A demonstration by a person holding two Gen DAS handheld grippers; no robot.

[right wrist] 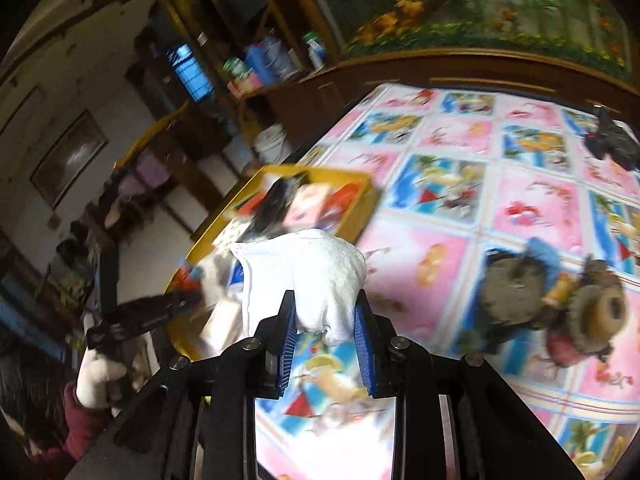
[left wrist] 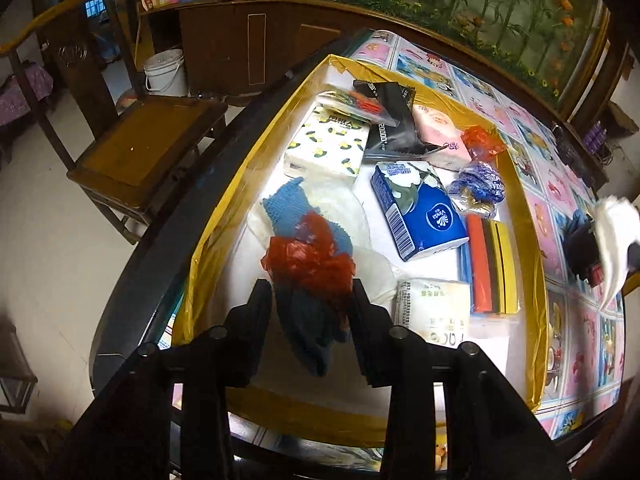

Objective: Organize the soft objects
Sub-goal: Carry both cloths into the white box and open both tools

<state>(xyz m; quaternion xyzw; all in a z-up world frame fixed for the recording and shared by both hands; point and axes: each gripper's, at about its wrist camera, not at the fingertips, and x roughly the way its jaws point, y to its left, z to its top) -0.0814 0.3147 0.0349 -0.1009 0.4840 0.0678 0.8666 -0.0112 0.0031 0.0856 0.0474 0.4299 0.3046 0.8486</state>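
Left wrist view: my left gripper (left wrist: 312, 300) hangs over the near end of the yellow-rimmed box (left wrist: 208, 240), its jaws parted a little around a red plastic bag (left wrist: 310, 262) and a blue knitted cloth (left wrist: 304, 332). Whether the pads press on either, I cannot tell. Beyond these lie a white tissue pack (left wrist: 434, 312), a stack of coloured sponges (left wrist: 490, 266), a blue tissue pack (left wrist: 420, 208) and a lemon-print tissue pack (left wrist: 326, 146). Farther back sit a pink pack (left wrist: 442, 132) and a black wrapper (left wrist: 390, 120). A wooden chair (left wrist: 136, 152) stands left of the table.

Right wrist view, which is blurred: my right gripper (right wrist: 326, 312) has its jaws closed almost fully on a white towel (right wrist: 304, 276), which bulges up between the blue pads (right wrist: 362, 344). It is above the cartoon-print tablecloth (right wrist: 460, 200). A plush toy (right wrist: 560, 304) lies to the right on the cloth. The box sits farther off at the left, and my gloved left hand (right wrist: 98, 376) shows at the lower left.
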